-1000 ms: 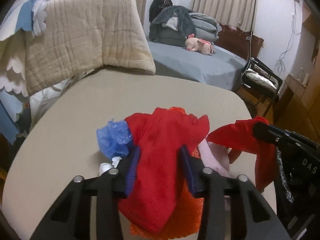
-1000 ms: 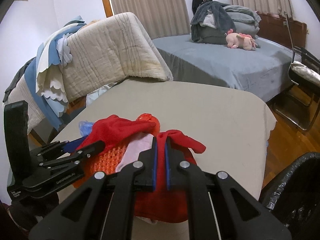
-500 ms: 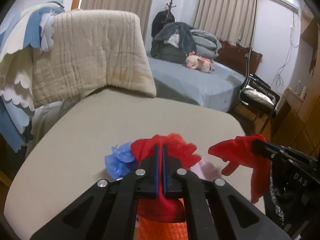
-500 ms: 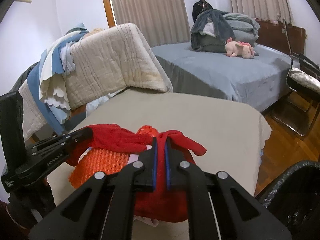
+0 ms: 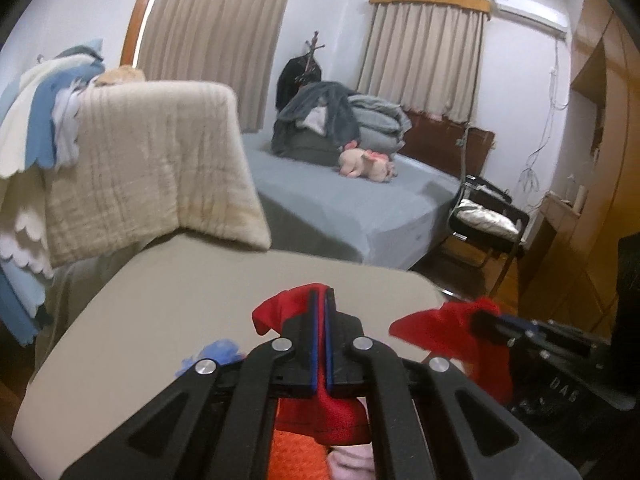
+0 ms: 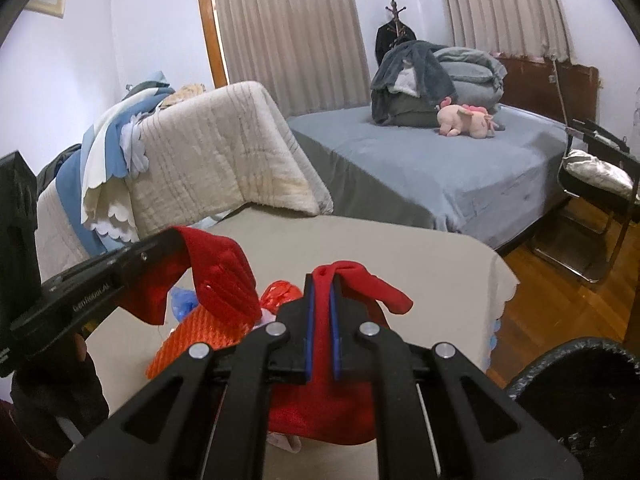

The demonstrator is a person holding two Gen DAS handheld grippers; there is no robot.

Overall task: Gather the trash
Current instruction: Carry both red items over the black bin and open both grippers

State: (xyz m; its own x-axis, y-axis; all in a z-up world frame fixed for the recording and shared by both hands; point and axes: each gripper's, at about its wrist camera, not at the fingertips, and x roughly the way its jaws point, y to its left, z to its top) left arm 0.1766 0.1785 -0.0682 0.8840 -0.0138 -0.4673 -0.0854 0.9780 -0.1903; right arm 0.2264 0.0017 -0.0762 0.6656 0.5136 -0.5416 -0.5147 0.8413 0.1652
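Note:
A red cloth [image 5: 276,314] hangs between both grippers above the beige table [image 5: 180,280]. My left gripper [image 5: 320,298] is shut on one edge of it, my right gripper [image 6: 322,282] is shut on another edge [image 6: 360,280]. In the right wrist view the left gripper [image 6: 172,238] comes in from the left with red cloth [image 6: 220,276] draped off its tip. Under the cloth lie an orange net [image 6: 196,332], a crumpled blue plastic piece [image 6: 182,300] and something pink [image 5: 348,460], mostly hidden by the cloth and fingers.
A black bin bag [image 6: 580,400] stands open at the lower right, beside the table. A quilt-draped chair back [image 6: 208,152] rises behind the table's far left. A bed [image 6: 440,168] and a folding chair [image 6: 592,168] lie beyond.
The left gripper's jaws have shut on the red cloth. Both grippers have risen, lifting the cloth's edges, and the table looks lower in both views.

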